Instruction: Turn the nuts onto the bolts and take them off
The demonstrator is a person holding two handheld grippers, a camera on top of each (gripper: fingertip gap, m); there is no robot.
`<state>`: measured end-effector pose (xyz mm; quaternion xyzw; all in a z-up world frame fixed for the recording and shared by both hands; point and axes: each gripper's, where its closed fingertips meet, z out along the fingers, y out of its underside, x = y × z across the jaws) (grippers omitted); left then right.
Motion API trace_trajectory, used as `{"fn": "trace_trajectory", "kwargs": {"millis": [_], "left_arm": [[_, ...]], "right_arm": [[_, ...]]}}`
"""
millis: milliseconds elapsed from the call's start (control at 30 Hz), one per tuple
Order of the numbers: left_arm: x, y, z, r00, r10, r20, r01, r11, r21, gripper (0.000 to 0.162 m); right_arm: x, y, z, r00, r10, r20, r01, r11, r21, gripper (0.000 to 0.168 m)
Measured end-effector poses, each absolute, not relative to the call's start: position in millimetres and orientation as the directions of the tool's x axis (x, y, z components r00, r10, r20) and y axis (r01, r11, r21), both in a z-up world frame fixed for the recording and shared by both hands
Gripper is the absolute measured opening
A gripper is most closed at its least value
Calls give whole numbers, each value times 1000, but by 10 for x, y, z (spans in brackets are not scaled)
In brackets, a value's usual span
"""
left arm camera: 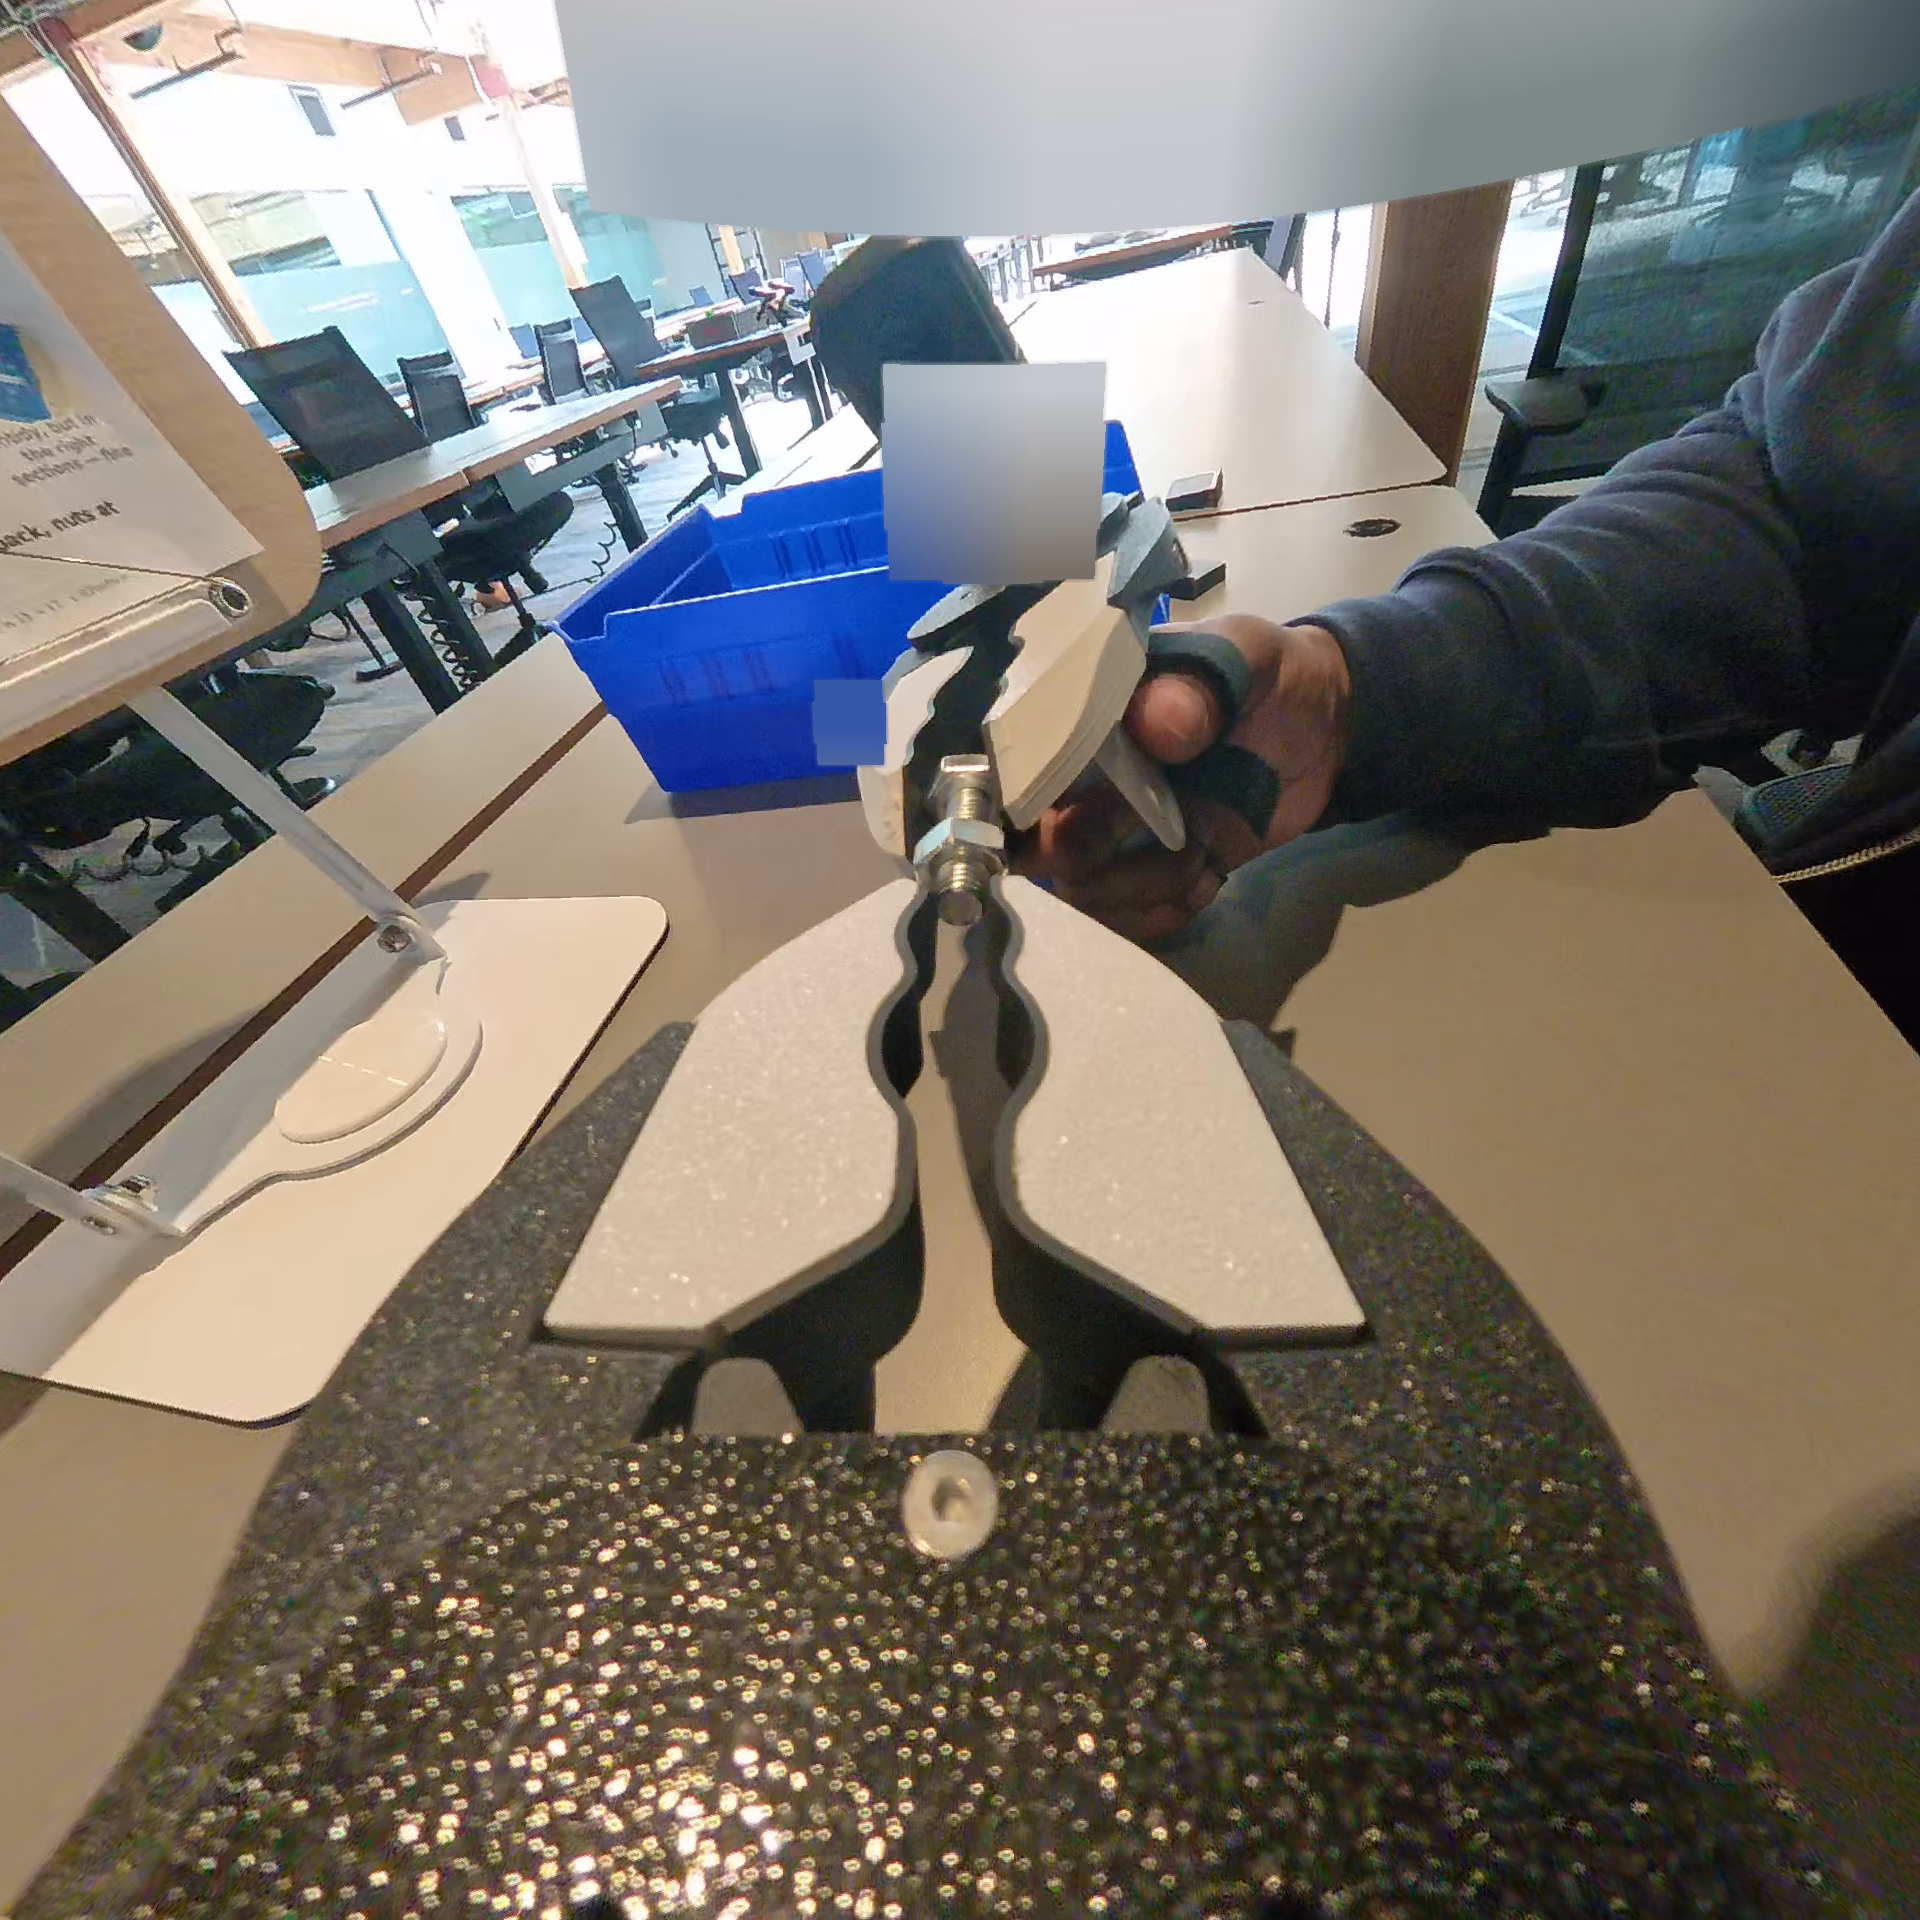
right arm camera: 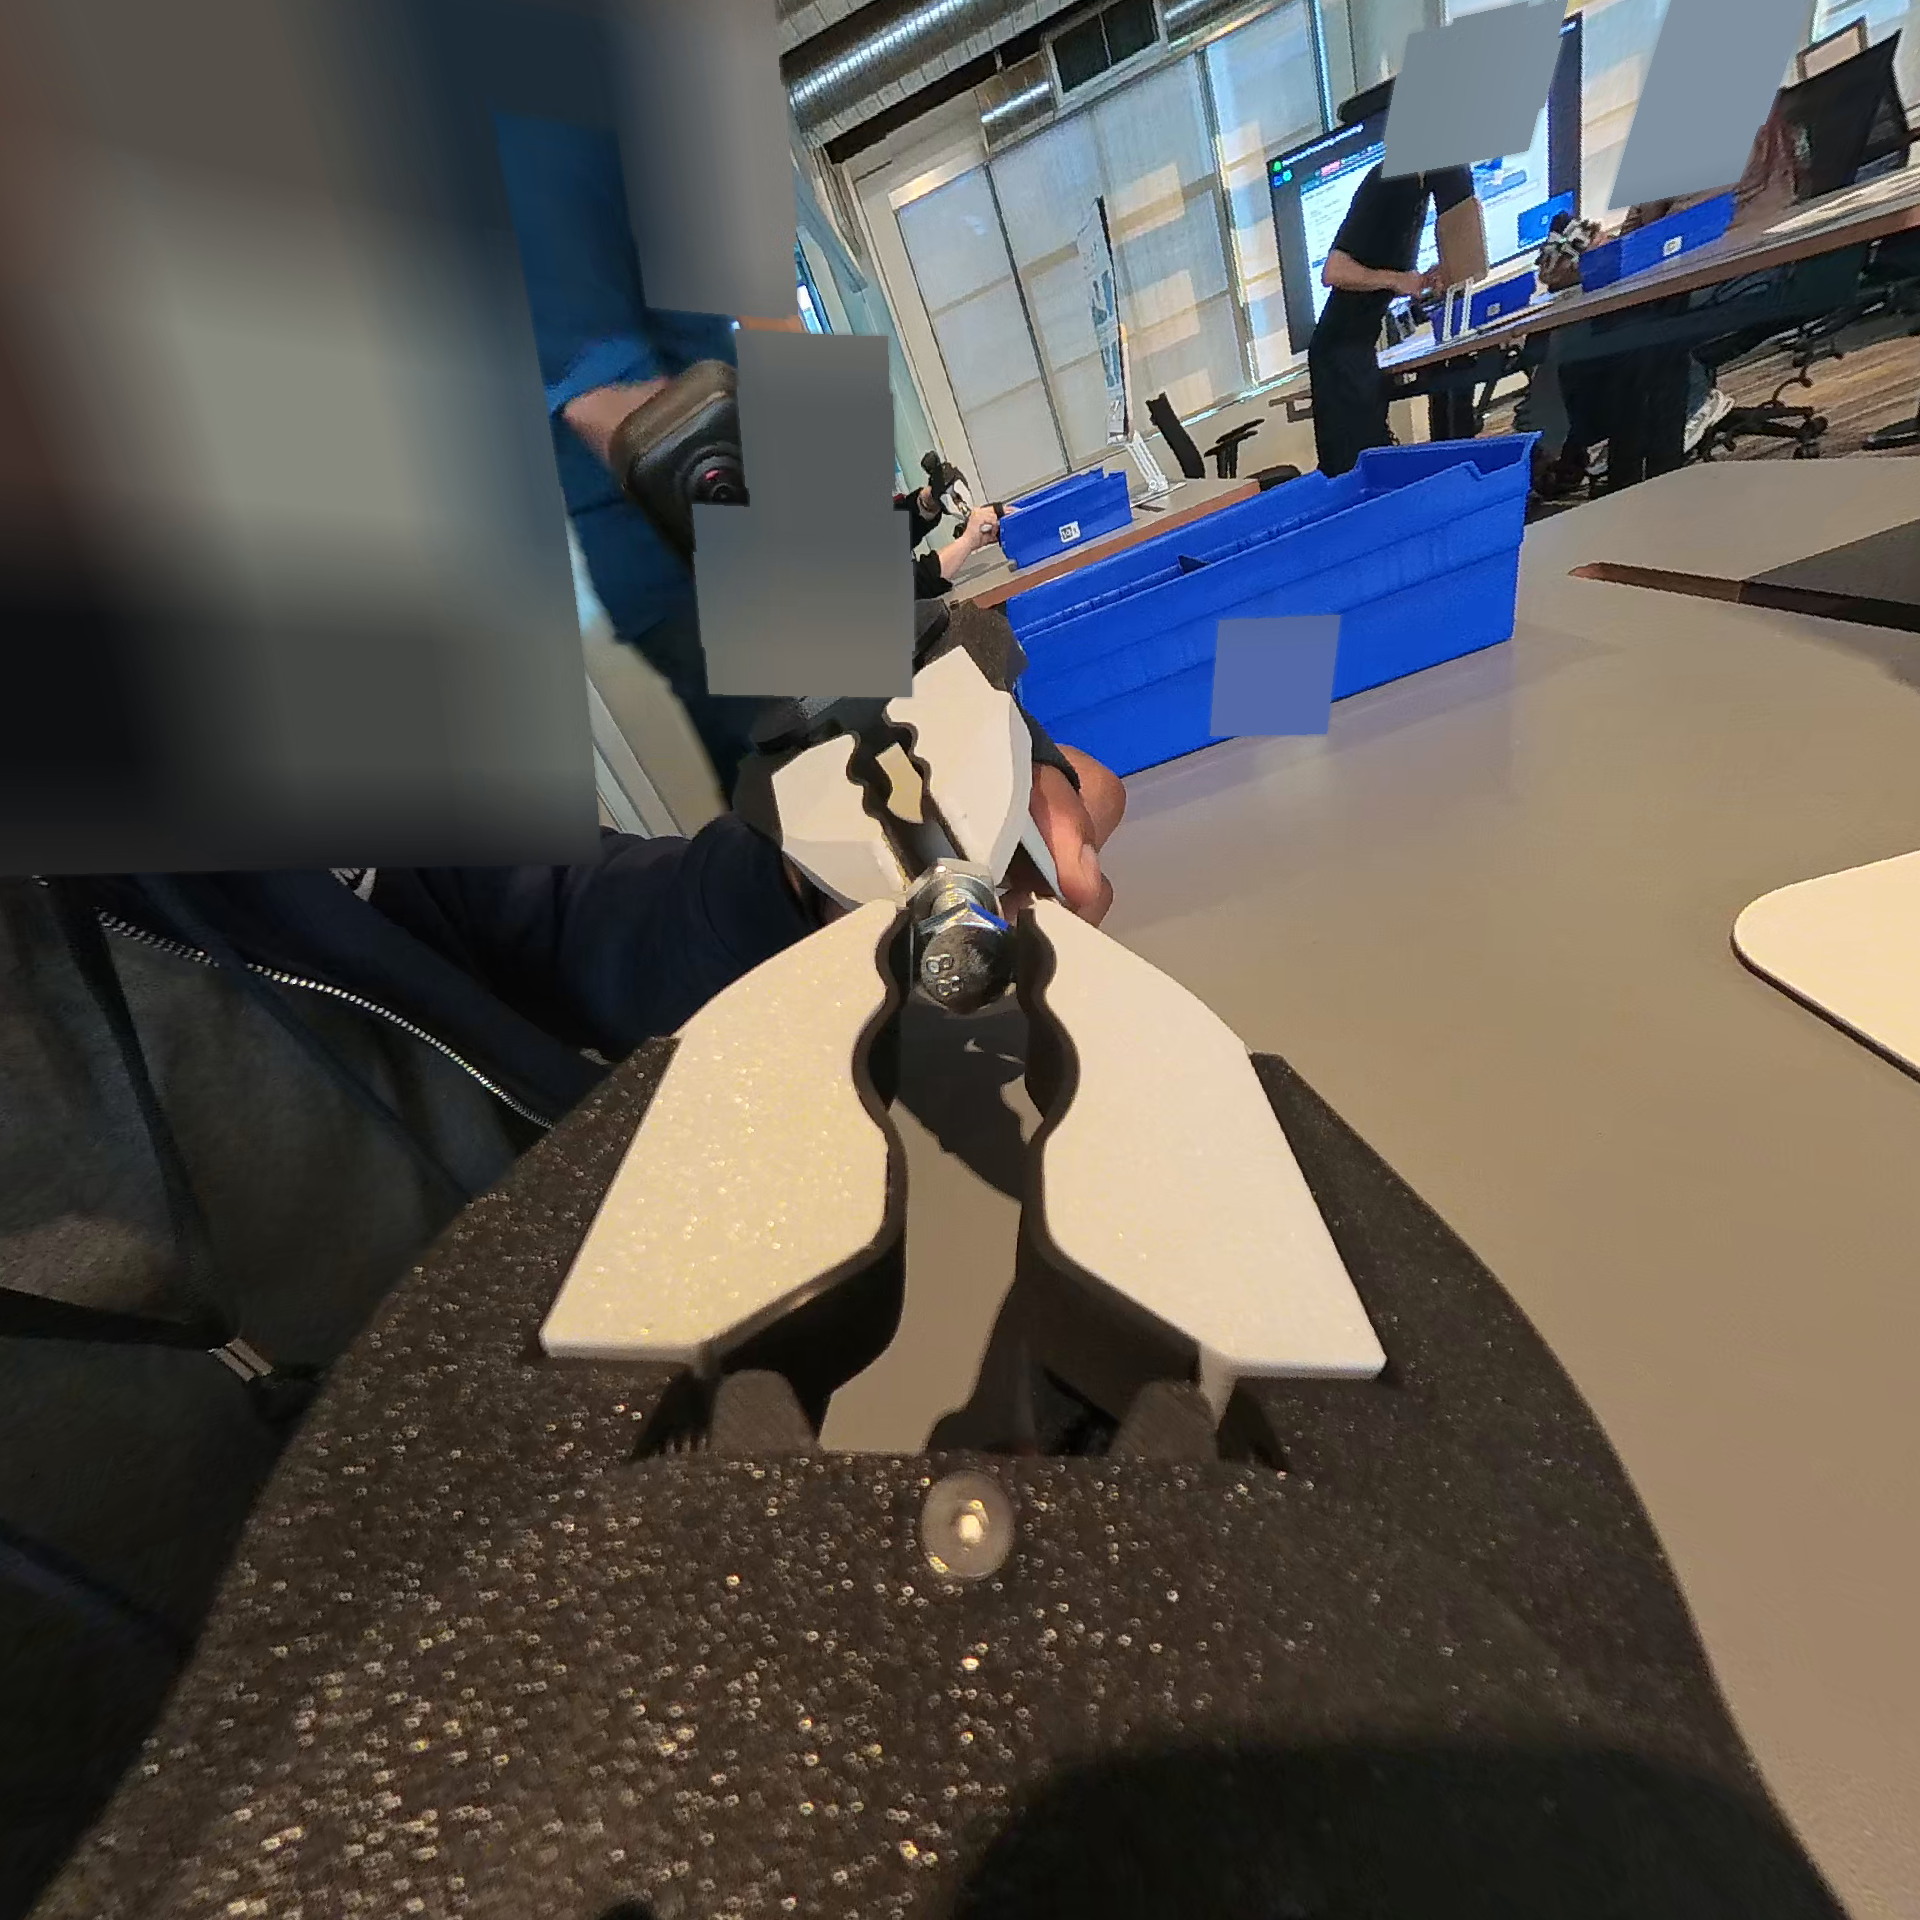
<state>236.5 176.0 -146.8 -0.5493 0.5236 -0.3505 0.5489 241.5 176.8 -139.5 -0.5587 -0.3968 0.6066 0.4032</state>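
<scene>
Clearly, the left gripper (left arm camera: pixel 961 894) is pinching the nut (left arm camera: pixel 958 834) at centre frame while the right gripper (right arm camera: pixel 961 940) is clamping the bolt (right arm camera: pixel 961 966) by its hex head, likely so one part is staying fixed as the other is turning. Both metal pieces are shining silver between matte white, wavy-edged fingers (right arm camera: pixel 748 1122), hovering above the smooth grey bench (right arm camera: pixel 1455 935), with a ribbed blue plastic bin (right arm camera: pixel 1299 582) sitting at upper right.

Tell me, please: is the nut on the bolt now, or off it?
On. In the left wrist view the nut sits around the bolt thread, part way along, with bare thread showing on both sides of it.
</scene>
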Motion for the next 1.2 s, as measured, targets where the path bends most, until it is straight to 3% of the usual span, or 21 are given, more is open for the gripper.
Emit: {"fn": "trace_trajectory", "kwargs": {"millis": [1000, 1200], "left_arm": [[2353, 1775, -1429, 219, -956, -194, -168, 159, -973, 8], [2336, 1793, -1396, 213, -972, -96, -94, 77, -993, 15]], "right_arm": [[2405, 1789, -1393, -49, 926, -374, -68, -376, -924, 17], [2403, 1805, -1365, -13, 940, -342, -96, -342, -935, 17]]}}
